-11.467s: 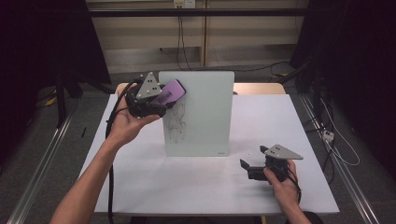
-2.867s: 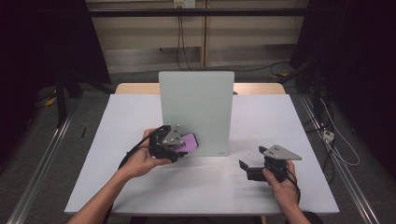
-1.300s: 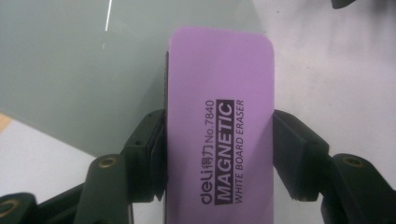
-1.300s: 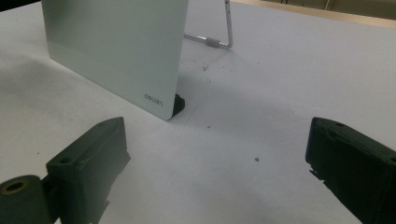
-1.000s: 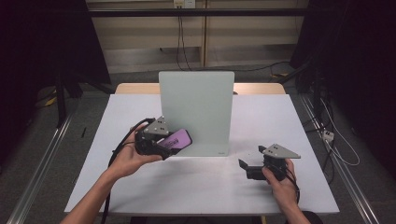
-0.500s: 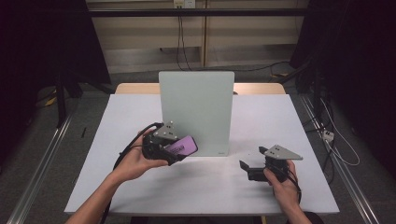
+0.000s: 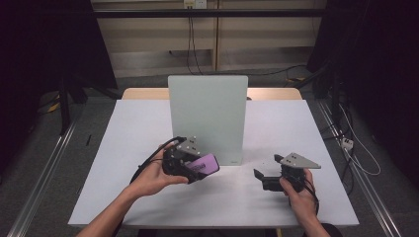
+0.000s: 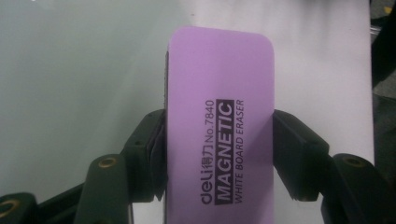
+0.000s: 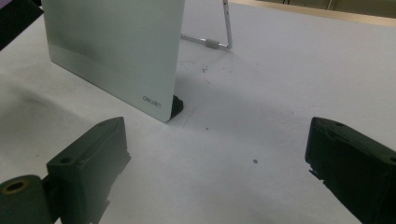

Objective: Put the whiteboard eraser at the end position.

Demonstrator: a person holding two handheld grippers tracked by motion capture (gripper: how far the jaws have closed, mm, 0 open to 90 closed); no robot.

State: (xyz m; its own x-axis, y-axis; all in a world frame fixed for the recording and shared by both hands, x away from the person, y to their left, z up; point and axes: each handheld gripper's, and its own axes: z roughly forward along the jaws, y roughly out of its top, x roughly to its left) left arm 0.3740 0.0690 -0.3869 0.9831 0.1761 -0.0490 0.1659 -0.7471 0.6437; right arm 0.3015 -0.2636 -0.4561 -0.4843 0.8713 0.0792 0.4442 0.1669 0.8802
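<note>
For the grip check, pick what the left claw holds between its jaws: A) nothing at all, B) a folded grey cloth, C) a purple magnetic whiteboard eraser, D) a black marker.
C: in the left gripper view the left claw has both jaws pressed against the sides of the purple eraser, whose print reads MAGNETIC WHITE BOARD ERASER.

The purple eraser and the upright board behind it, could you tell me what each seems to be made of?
Purple eraser: a smooth matte top, probably plastic or dense foam, printed "Magnetic White Board Eraser"; a dark edge, possibly felt, shows along one side. Upright board: a pale, glossy, faintly greenish panel, perhaps glass or coated metal; it stands on a thin metal wire stand.
</note>
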